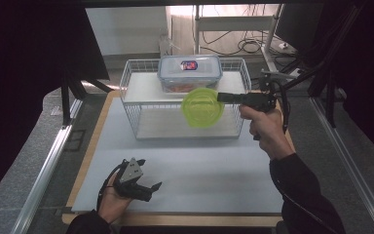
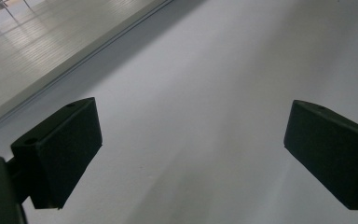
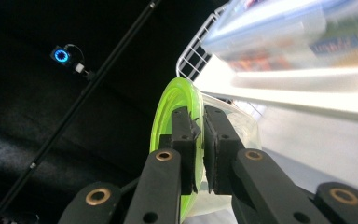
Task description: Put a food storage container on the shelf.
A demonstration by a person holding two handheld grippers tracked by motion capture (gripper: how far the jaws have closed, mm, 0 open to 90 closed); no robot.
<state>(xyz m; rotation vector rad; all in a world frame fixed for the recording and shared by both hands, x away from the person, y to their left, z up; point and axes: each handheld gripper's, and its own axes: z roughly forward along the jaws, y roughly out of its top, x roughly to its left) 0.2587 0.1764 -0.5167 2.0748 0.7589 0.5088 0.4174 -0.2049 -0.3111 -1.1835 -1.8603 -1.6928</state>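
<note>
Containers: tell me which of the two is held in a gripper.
The round green-lidded container, clamped by its rim in the right gripper. The rectangular blue-rimmed container sits untouched on the wire rack's top shelf.

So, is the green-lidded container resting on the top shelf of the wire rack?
No, the right claw holds the green-lidded container in the air in front of the wire rack.

The right gripper (image 1: 220,97) grips the rim of the round green-lidded clear plastic container (image 1: 202,107), which hangs just left of its jaws, on edge, in front of the white wire shelf rack (image 1: 132,92). Behind and above the claw, the rectangular clear lidded plastic box (image 1: 190,73) sits on the rack's upper shelf. The left gripper (image 1: 148,187) rests low on the white table mat (image 1: 199,170), well apart, nearer the person.
</note>
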